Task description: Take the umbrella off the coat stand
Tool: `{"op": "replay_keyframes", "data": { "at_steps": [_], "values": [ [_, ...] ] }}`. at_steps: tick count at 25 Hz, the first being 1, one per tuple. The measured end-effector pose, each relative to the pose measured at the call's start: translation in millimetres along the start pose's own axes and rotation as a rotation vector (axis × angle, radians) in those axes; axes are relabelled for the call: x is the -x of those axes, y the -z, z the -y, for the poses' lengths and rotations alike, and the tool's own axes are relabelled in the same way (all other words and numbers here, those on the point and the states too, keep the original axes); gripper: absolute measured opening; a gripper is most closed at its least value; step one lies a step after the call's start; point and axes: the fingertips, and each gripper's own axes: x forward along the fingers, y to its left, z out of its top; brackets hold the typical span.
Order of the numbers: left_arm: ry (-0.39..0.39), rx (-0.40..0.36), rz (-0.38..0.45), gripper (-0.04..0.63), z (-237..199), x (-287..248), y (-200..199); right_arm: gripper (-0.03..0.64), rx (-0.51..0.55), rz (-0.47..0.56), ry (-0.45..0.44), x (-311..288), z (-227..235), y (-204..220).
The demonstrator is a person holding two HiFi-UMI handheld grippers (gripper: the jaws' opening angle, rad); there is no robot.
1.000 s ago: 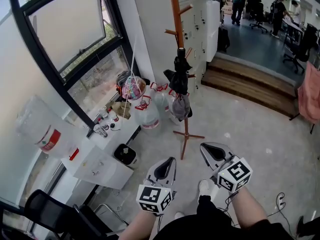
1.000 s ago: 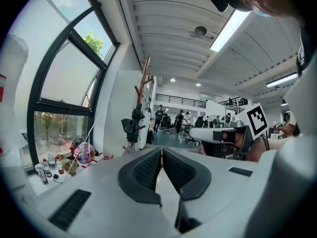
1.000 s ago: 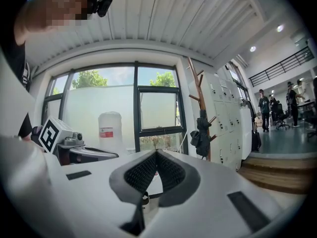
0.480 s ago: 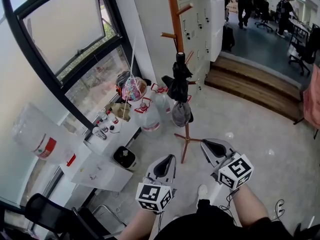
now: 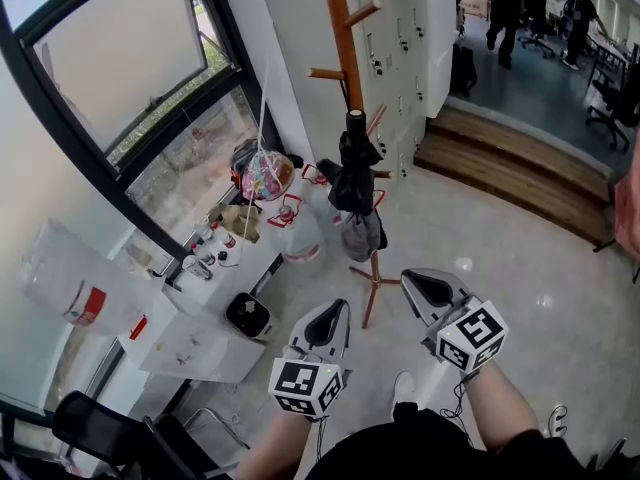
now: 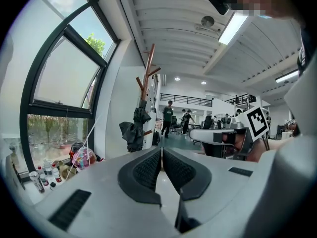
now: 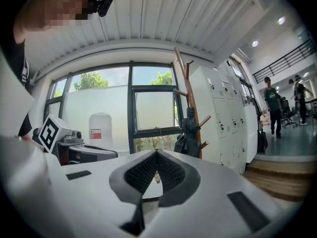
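A tall wooden coat stand (image 5: 345,58) rises by the white wall, its feet on the floor ahead of me. A folded black umbrella (image 5: 352,168) hangs upright on it among the pegs, with a grey bag (image 5: 363,236) below. My left gripper (image 5: 338,313) and right gripper (image 5: 420,283) are held side by side, a good step short of the stand. Both are shut and hold nothing. The left gripper view has the umbrella (image 6: 136,128) above and left of the left gripper (image 6: 161,152). In the right gripper view the umbrella (image 7: 188,130) lies up and right of the right gripper (image 7: 156,155).
Water jugs (image 5: 298,230) and a colourful ball (image 5: 266,175) crowd the floor left of the stand. A white desk (image 5: 200,338), a black bin (image 5: 248,313) and a chair (image 5: 100,433) lie at lower left. Lockers (image 5: 400,38) and wooden steps (image 5: 520,168) are to the right, with people beyond.
Both grippers and my view have advanced toward the coat stand, which now looks closer. The jaws stayed shut and the umbrella still hangs on the stand.
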Motion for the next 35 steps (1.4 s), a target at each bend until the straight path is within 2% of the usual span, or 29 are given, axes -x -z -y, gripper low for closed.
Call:
{"op": "replay_keyframes", "data": {
  "at_steps": [17, 35],
  "values": [
    [-0.056, 0.01, 0.027, 0.025, 1.9, -78.6, -21.0, 0.054, 0.005, 0.0, -0.046, -16.6, 75.0, -12.4],
    [-0.13, -0.016, 0.053, 0.026, 0.5, -118.3, -38.5, 0.054, 0.021, 0.011, -0.118, -29.9, 105.9, -23.6]
  ]
}}
